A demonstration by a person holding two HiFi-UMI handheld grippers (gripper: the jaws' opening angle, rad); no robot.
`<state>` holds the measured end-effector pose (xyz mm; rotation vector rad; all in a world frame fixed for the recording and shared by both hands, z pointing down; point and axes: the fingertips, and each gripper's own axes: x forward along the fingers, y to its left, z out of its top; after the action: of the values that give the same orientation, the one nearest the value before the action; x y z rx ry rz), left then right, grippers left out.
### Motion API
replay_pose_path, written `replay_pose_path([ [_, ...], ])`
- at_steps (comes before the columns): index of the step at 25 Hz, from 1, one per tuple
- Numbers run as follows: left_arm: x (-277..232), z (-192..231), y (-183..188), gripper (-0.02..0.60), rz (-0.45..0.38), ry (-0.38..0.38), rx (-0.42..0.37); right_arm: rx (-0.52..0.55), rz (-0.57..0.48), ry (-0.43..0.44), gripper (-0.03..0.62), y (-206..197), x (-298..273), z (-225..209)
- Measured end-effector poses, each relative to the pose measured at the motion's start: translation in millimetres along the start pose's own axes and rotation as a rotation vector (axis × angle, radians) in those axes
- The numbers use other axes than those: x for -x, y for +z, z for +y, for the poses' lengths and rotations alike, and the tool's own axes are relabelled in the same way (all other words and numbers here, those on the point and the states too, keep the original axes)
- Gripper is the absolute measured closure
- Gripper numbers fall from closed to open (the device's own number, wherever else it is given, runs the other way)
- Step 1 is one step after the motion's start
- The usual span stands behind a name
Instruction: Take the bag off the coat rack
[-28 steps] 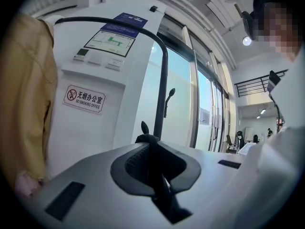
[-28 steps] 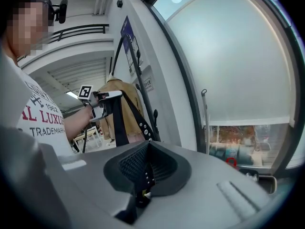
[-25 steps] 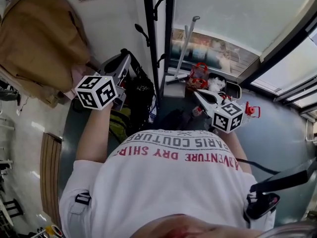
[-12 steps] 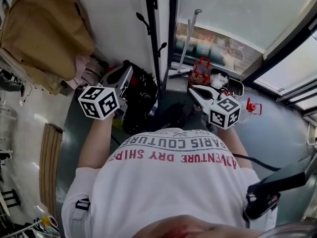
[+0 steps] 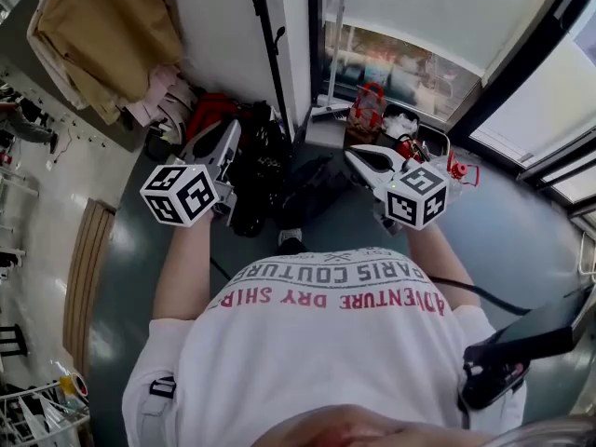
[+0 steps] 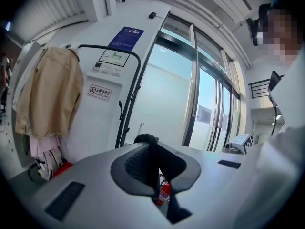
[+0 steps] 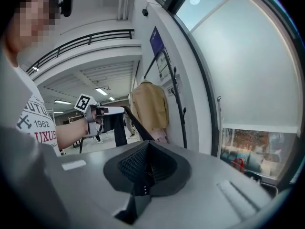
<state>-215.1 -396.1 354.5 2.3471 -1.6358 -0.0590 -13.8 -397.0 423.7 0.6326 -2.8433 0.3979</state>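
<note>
My left gripper (image 6: 151, 151) clamped shut on strap (image 6: 145, 140) of black fabric bag (image 5: 259, 170), right gripper (image 7: 145, 151) pinching same strap; only head view shows bag itself, beside black metal coat rack (image 5: 265, 54)

Two grippers (image 5: 226, 130) (image 5: 358, 157), one bag (image 5: 256, 170), one coat rack (image 5: 264, 54), one tan coat (image 5: 112, 21)

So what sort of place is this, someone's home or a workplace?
Probably an office entrance area: a red-and-white no-smoking sign on the white wall, tall glass doors, and a black metal coat rack with a tan jacket hanging nearby.
</note>
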Motion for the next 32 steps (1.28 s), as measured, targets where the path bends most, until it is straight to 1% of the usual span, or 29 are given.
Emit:
replay_pose_path([
  [2,25,-33,-9,0.557,-0.01,0.028,0.009,0.028,0.0,0.028,0.592,-6,34,22],
  [4,52,-68,-23,0.557,-0.015,0.044,0.022,0.034,0.006,0.052,0.592,-17,66,46],
  [8,100,-133,-44,0.557,0.003,0.041,0.047,0.025,0.016,0.101,0.592,-33,118,88],
  [13,154,-204,-62,0.557,0.026,-0.006,0.083,0.007,0.01,0.135,0.592,-47,161,131],
  [16,185,-243,-83,0.557,0.045,-0.044,0.078,-0.021,0.002,0.146,0.592,-70,181,157],
  [18,206,-269,-97,0.557,0.054,-0.076,0.069,-0.021,0.0,0.154,0.592,-86,196,181],
  [22,266,-319,-132,0.557,0.065,-0.133,0.051,0.01,-0.014,0.15,0.592,-114,235,240],
  [26,340,-358,-170,0.557,0.093,-0.15,0.048,-0.015,-0.035,0.128,0.592,-146,284,318],
  [29,388,-385,-181,0.557,0.095,-0.151,0.031,-0.03,-0.022,0.113,0.592,-166,316,369],
  [32,433,-405,-184,0.557,0.086,-0.148,0.025,-0.048,-0.015,0.128,0.592,-176,341,414],
])
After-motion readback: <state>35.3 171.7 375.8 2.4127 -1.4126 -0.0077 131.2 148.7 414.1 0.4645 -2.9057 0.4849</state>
